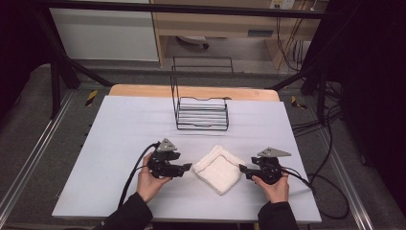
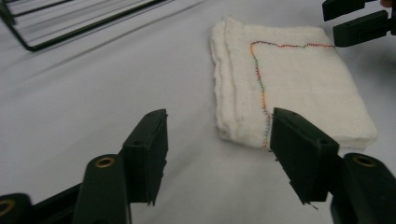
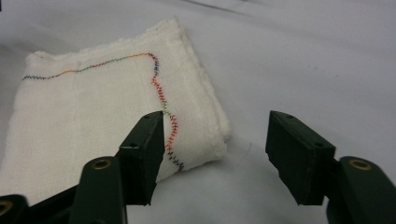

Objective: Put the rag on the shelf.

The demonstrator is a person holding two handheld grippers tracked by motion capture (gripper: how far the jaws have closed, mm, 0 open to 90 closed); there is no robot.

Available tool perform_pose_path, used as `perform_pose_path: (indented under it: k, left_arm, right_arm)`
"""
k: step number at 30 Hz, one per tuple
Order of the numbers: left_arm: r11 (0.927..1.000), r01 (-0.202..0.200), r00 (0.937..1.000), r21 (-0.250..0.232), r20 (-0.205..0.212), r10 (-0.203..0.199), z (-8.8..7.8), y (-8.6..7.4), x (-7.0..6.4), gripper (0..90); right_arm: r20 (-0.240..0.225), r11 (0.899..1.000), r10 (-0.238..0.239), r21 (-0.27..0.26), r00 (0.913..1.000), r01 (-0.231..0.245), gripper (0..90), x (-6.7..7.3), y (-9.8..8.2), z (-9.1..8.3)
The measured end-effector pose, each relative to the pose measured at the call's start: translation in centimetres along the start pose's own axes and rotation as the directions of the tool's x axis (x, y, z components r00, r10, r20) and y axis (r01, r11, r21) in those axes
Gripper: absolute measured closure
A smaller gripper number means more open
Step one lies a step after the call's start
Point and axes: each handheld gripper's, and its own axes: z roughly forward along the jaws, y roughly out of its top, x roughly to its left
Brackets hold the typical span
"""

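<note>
We're looking at a folded white cloth [image 1: 218, 168] lying flat on the white table cover [image 1: 119, 139], near the front edge, w/ multicolour stitching running across its top layer. It's sitting between the two grippers. A black wire rack [image 1: 201, 112] is standing farther back, well apart from the cloth.

Left gripper [image 1: 187, 167] is pointing at the cloth's left corner, just beside it; jaws parted, nothing btwn them, pads not pressing anything. In the left gripper view one jaw is overlapping the cloth's near corner.

Right gripper [image 1: 242, 169] is pointing at the cloth's right edge, v. close; jaws parted too, holding nothing. Whether its tip is touching the fabric we can't tell.
</note>
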Motion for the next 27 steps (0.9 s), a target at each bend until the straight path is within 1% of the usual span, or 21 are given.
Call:
perform_pose_path:
  k: [2, 6, 7, 9, 10, 11, 12, 15, 16, 17, 18, 19, 20, 22, 23, 24, 25, 27]
  left_arm:
    - [0.9998, 0.004, 1.0000, 0.019, 0.008, -0.004, 0.9, 0.2, -0.2, 42.9]
    - [0.9976, 0.008, 0.9997, 0.069, 0.023, -0.009, 2.5, 0.2, -0.2, 46.8]
    - [0.9971, 0.008, 0.9997, 0.075, 0.023, -0.009, 2.7, 0.1, -0.3, 50.8]
    - [0.9958, -0.005, 0.9998, 0.091, 0.020, 0.004, 3.2, 0.0, -0.4, 51.6]
    - [0.9949, -0.011, 0.9997, 0.100, 0.021, 0.009, 3.4, -0.1, -0.4, 53.8]
    - [0.9944, -0.014, 0.9997, 0.105, 0.022, 0.012, 3.6, -0.2, -0.4, 54.4]
    - [0.9944, -0.008, 0.9997, 0.106, 0.025, 0.006, 3.7, -0.3, -0.4, 54.4]
    - [0.9942, 0.002, 0.9991, 0.107, 0.043, -0.006, 3.8, -0.3, -0.4, 60.6]
    - [0.9943, 0.004, 0.9988, 0.107, 0.048, -0.009, 3.9, -0.3, -0.4, 60.6]
    - [0.9943, 0.009, 0.9983, 0.106, 0.057, -0.015, 3.9, -0.4, -0.4, 65.9]
    - [0.9942, 0.013, 0.9978, 0.107, 0.063, -0.019, 3.9, -0.4, -0.4, 65.9]
    - [0.9939, 0.021, 0.9974, 0.108, 0.066, -0.029, 4.0, -0.4, -0.5, 68.3]
    - [0.9937, 0.024, 0.9969, 0.110, 0.071, -0.032, 4.0, -0.4, -0.5, 71.5]
    - [0.9933, 0.031, 0.9958, 0.111, 0.082, -0.041, 4.0, -0.3, -0.4, 76.4]
    - [0.9930, 0.037, 0.9955, 0.113, 0.083, -0.046, 3.9, -0.3, -0.4, 76.4]
    - [0.9930, 0.037, 0.9960, 0.112, 0.077, -0.046, 3.9, -0.3, -0.5, 78.7]
    - [0.9931, 0.033, 0.9964, 0.112, 0.074, -0.042, 3.8, -0.3, -0.6, 81.8]
    - [0.9939, 0.026, 0.9972, 0.107, 0.066, -0.033, 3.7, -0.3, -0.7, 82.5]
  right_arm:
    - [0.006, 1.000, 0.009, 0.010, 0.9999, -0.009, 42.2, 0.0, -0.1, 0.1]
    - [0.007, 1.000, 0.015, 0.025, 0.9999, -0.015, 45.7, 0.1, -0.2, 0.3]
    - [0.006, 0.999, 0.018, 0.035, 0.9998, -0.018, 48.5, 0.1, -0.3, 0.6]
    - [0.004, 0.999, 0.018, 0.039, 0.9998, -0.018, 49.8, 0.2, -0.3, 0.6]
    - [-0.006, 0.998, 0.032, 0.048, 0.9995, -0.032, 53.4, 0.2, -0.3, 0.9]
    - [-0.010, 0.998, 0.033, 0.051, 0.9994, -0.033, 54.6, 0.2, -0.3, 0.9]
    - [-0.010, 0.998, 0.033, 0.051, 0.9994, -0.033, 54.6, 0.2, -0.3, 0.9]
    - [-0.032, 0.997, 0.059, 0.060, 0.9977, -0.057, 61.2, 0.2, -0.2, 1.2]
    - [-0.032, 0.997, 0.059, 0.060, 0.9977, -0.057, 61.2, 0.2, -0.2, 1.2]
    - [-0.039, 0.995, 0.074, 0.064, 0.9965, -0.071, 63.1, 0.2, -0.2, 1.3]
    - [-0.039, 0.995, 0.074, 0.064, 0.9965, -0.071, 63.1, 0.2, -0.2, 1.3]
    - [-0.042, 0.995, 0.075, 0.065, 0.9963, -0.072, 64.1, 0.2, -0.2, 1.4]
    - [-0.060, 0.995, 0.080, 0.071, 0.9950, -0.076, 68.2, 0.1, -0.1, 1.4]
    - [-0.070, 0.994, 0.087, 0.069, 0.9937, -0.082, 73.9, 0.1, 0.0, 1.4]
    - [-0.070, 0.994, 0.087, 0.069, 0.9937, -0.082, 73.9, 0.1, 0.0, 1.4]
    - [-0.074, 0.994, 0.085, 0.067, 0.9936, -0.081, 76.3, 0.1, 0.0, 1.4]
    - [-0.080, 0.995, 0.087, 0.066, 0.9930, -0.081, 79.6, 0.0, 0.2, 1.4]
    - [-0.078, 0.995, 0.087, 0.063, 0.9931, -0.082, 80.4, 0.0, 0.2, 1.5]
